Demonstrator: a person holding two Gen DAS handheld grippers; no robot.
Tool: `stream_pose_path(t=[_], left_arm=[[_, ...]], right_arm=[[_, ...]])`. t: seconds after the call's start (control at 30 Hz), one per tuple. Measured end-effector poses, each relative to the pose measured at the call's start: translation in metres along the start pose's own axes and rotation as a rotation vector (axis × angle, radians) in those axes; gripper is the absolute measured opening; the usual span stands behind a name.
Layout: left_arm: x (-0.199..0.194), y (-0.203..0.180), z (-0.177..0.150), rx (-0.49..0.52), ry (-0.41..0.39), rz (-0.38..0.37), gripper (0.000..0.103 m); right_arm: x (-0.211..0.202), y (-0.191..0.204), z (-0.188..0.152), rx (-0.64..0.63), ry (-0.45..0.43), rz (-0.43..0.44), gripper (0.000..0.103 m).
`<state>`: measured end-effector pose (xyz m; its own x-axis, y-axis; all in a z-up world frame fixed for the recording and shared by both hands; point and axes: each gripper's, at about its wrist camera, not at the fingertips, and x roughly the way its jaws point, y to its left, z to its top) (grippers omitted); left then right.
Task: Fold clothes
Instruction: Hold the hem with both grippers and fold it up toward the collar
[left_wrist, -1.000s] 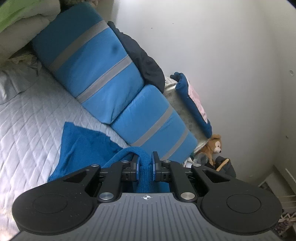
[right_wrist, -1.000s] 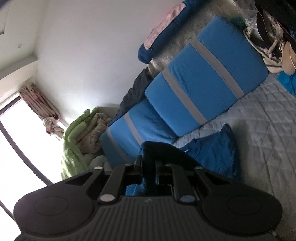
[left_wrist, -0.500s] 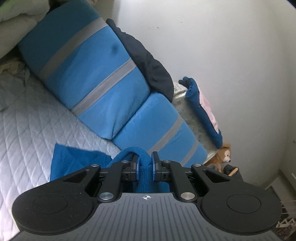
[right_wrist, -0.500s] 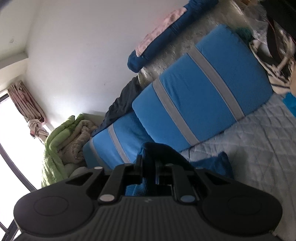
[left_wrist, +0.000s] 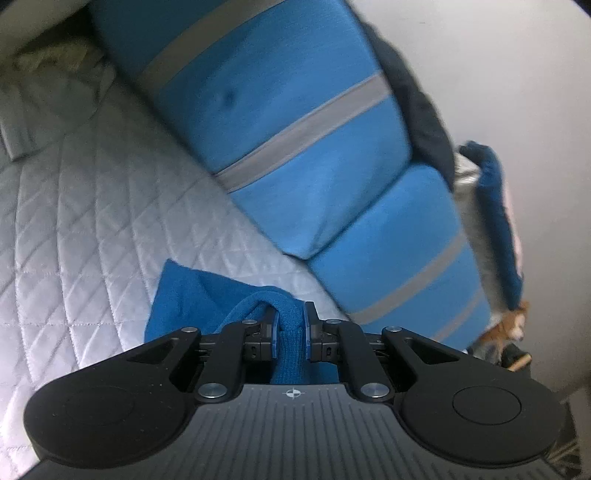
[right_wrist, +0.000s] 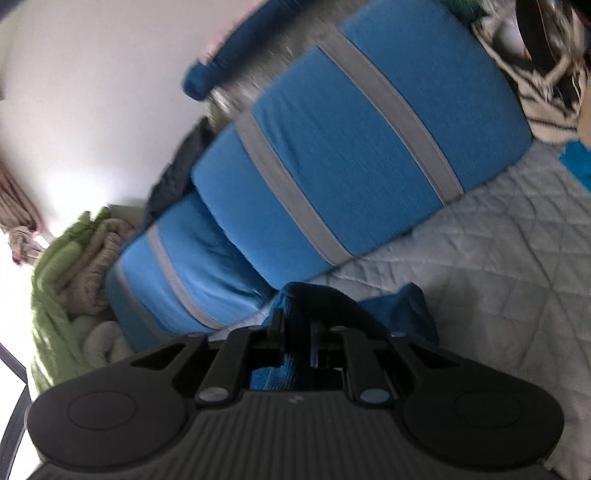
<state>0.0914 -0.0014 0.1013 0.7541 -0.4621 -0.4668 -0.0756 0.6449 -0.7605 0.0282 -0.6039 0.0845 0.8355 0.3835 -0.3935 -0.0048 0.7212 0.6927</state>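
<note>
While both your left gripper (left_wrist: 290, 334) and right gripper (right_wrist: 297, 334) keep pinching the blue knit garment (left_wrist: 192, 295), you have carried it nearer the quilted grey bedspread's (left_wrist: 81, 206) cushion-side edge, advancing the fold.

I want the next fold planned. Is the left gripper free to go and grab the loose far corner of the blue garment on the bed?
Probably not yet: the left gripper is shut on the blue garment, so it must let go first. The quilted bed around that corner looks unobstructed.

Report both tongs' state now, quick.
Left tongs: closed on the blue garment.
Right tongs: closed on the same blue garment.
</note>
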Motion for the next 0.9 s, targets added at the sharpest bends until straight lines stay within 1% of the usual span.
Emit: stream_pose_path(t=[0.07, 0.17, 0.23, 0.3, 0.37, 0.43, 0.47, 0.5, 0.53, 0.6, 0.63, 0.67, 0.7, 0.73, 0.77, 0.9], left_arm=[[0.011, 0.004, 0.006, -0.014, 0.008, 0.006, 0.012], [0.025, 0.004, 0.014, 0.000, 0.014, 0.025, 0.012], [0.038, 0.005, 0.016, 0.026, 0.026, 0.054, 0.012], [0.052, 0.009, 0.015, 0.030, 0.044, 0.090, 0.013], [0.064, 0.020, 0.012, 0.007, 0.062, 0.131, 0.014], [0.073, 0.032, 0.007, -0.043, 0.073, 0.166, 0.015], [0.076, 0.038, 0.005, -0.071, 0.078, 0.174, 0.017], [0.078, 0.044, 0.003, -0.101, 0.084, 0.172, 0.019], [0.079, 0.049, 0.002, -0.127, 0.089, 0.165, 0.023], [0.076, 0.054, 0.002, -0.152, 0.092, 0.129, 0.031], [0.073, 0.056, 0.003, -0.160, 0.091, 0.108, 0.039], [0.070, 0.056, 0.003, -0.166, 0.090, 0.091, 0.048], [0.067, 0.054, 0.004, -0.165, 0.089, 0.080, 0.052], [0.064, 0.051, 0.005, -0.159, 0.087, 0.073, 0.061], [0.061, 0.048, 0.005, -0.150, 0.088, 0.071, 0.067], [0.054, 0.038, 0.001, -0.120, 0.119, 0.087, 0.068]], right_arm=[[0.012, -0.008, 0.001, 0.010, 0.008, -0.015, 0.013], [0.031, -0.017, 0.005, 0.023, 0.013, -0.036, 0.013], [0.045, -0.025, 0.007, 0.031, 0.017, -0.060, 0.013], [0.059, -0.033, 0.008, 0.042, 0.025, -0.087, 0.013], [0.072, -0.043, 0.005, 0.068, 0.041, -0.115, 0.013], [0.084, -0.054, -0.001, 0.103, 0.058, -0.141, 0.014], [0.090, -0.059, -0.003, 0.120, 0.067, -0.154, 0.020], [0.094, -0.063, -0.006, 0.137, 0.071, -0.175, 0.031], [0.096, -0.066, -0.008, 0.150, 0.067, -0.187, 0.044], [0.099, -0.069, -0.011, 0.162, 0.082, -0.174, 0.061], [0.099, -0.068, -0.012, 0.156, 0.087, -0.167, 0.065], [0.098, -0.067, -0.012, 0.148, 0.090, -0.160, 0.071], [0.097, -0.065, -0.013, 0.136, 0.093, -0.155, 0.074], [0.096, -0.063, -0.013, 0.124, 0.095, -0.151, 0.076], [0.095, -0.061, -0.013, 0.112, 0.098, -0.146, 0.078], [0.091, -0.058, -0.014, 0.104, 0.121, -0.149, 0.080]])
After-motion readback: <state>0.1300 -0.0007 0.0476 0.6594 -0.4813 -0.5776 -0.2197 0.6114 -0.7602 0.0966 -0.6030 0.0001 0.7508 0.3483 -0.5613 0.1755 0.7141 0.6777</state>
